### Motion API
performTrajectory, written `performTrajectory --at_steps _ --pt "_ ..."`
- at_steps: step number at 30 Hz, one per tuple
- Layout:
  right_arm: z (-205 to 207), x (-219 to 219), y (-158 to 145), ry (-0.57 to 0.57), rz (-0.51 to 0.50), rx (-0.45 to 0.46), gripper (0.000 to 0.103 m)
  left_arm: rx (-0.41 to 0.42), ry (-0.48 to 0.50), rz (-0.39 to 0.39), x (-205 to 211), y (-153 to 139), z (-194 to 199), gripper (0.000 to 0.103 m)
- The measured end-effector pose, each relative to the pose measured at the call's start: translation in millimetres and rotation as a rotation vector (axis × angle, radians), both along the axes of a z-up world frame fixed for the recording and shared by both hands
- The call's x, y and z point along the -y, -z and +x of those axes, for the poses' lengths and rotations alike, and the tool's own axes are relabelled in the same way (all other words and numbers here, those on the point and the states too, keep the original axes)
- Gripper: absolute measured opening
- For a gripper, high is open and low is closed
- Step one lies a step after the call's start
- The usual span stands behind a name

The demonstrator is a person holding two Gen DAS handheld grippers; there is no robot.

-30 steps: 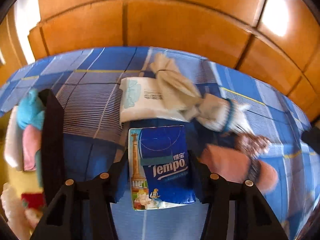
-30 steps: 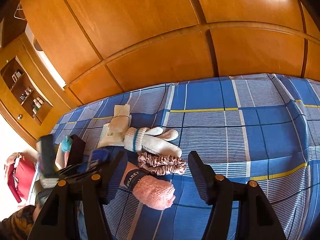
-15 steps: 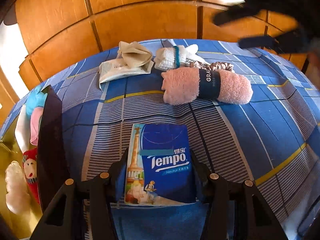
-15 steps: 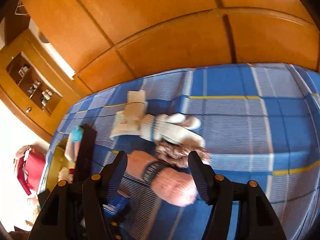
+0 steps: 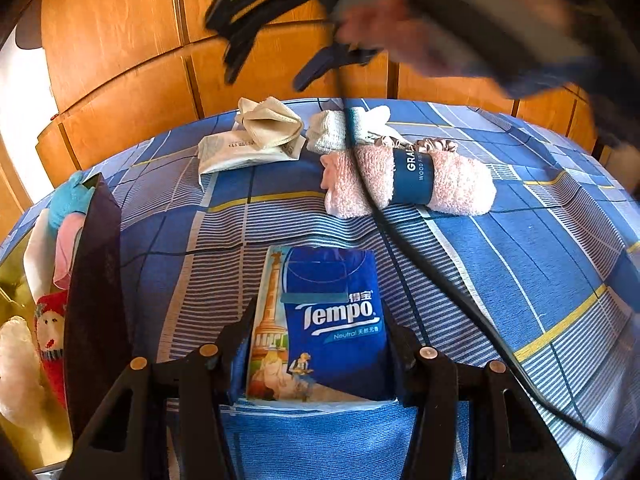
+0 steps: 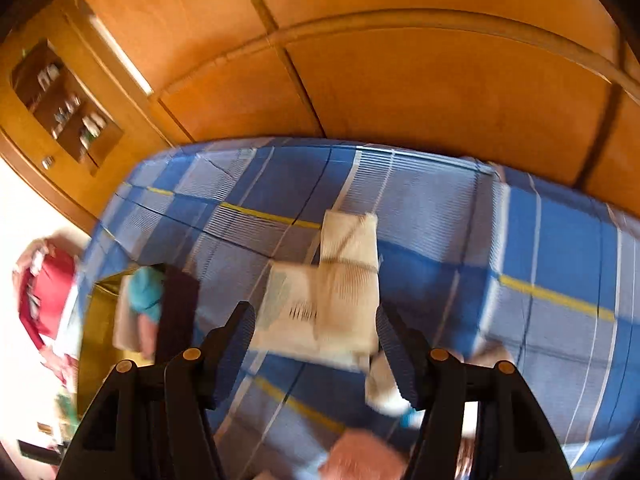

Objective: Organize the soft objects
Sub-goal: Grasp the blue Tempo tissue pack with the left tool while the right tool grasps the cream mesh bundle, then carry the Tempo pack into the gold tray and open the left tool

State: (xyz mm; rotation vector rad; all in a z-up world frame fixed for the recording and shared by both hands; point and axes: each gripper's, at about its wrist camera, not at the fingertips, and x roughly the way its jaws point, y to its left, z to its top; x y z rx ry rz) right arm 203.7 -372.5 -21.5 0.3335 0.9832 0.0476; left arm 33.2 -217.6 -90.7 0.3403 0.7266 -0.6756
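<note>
A blue Tempo tissue pack (image 5: 332,320) sits between the fingers of my left gripper (image 5: 320,324), which is shut on it low over the blue checked bedspread (image 5: 192,264). Beyond it lie a pink rolled towel (image 5: 460,188) with a dark band, a white sock (image 5: 332,128), a satin scrunchie (image 5: 436,146), a beige cloth (image 5: 272,124) and a white wipes pack (image 5: 224,156). My right gripper (image 6: 314,314) hangs open above the beige cloth (image 6: 352,264) and wipes pack (image 6: 288,300), holding nothing. That view is blurred.
A dark-walled bin (image 5: 94,280) at the bed's left edge holds plush toys (image 5: 48,332). A black cable (image 5: 440,276) crosses the bedspread. The hand (image 5: 400,20) on the right gripper blurs across the top. Wooden panels (image 6: 400,80) stand behind the bed; a red bag (image 6: 44,296) lies on the floor.
The left gripper pulled back from the pile with the tissue pack, then stayed still. The right gripper swung left, from over the towel and scrunchie to over the beige cloth and wipes.
</note>
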Motion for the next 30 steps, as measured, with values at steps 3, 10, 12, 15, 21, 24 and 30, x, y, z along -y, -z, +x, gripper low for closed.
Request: performTrajectory --at_steps 3,10,12,15,21,24,30 --pt "26 -4 16 -0.003 -0.061 -0.059 0.064 0.002 0.003 -0.011 -1 0 1 0.053" --pt "43 -2 44 0.030 -0.093 -0.106 0.017 0.010 0.009 -0.029 -2 1 1 0.053" --pt "32 -3 35 0.027 -0.092 -0.061 0.017 0.011 0.008 -0.030 -2 2 2 0.053" --pt "8 -6 14 0.013 -0.118 0.009 0.016 0.022 0.006 -0.021 -1 2 2 0.053" --pt "-57 2 -24 0.011 -0.123 0.100 0.016 0.032 0.005 -0.014 0 2 -3 0.053" --pt "-96 18 -28 0.064 -0.129 0.099 0.016 0.036 0.004 -0.010 0 2 -5 0.053" --pt "-168 58 -1 0.219 -0.159 0.035 0.017 0.046 0.004 0.004 0 3 -4 0.054"
